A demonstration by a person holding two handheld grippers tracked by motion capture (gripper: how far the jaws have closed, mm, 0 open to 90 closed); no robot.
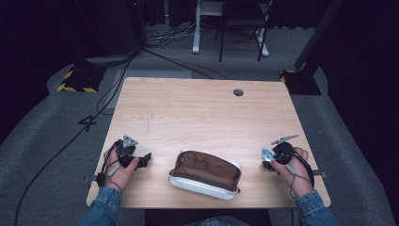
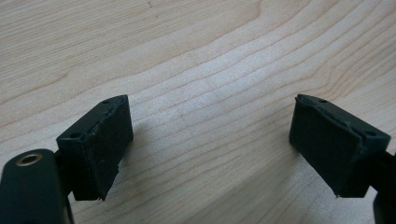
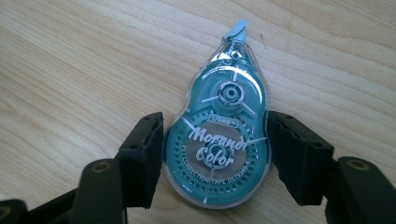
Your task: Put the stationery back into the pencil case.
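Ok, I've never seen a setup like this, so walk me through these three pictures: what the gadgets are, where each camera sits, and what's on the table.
No robot here: a person sits at a light wooden table with a black two-jaw hand-held gripper in each hand. The high view looks down from above the person. The left hand-held gripper lies at that picture's left, the right hand-held gripper at its right. Between them lies an open white zip pouch with a brown lining.

The other two pictures come from small cameras riding on the grippers, looking along the jaws. In the left gripper view the jaws stand wide apart over bare wood, holding nothing. In the right gripper view the jaws sit against both sides of a teal, clear-cased correction tape dispenser lying flat on the table, so it looks gripped.
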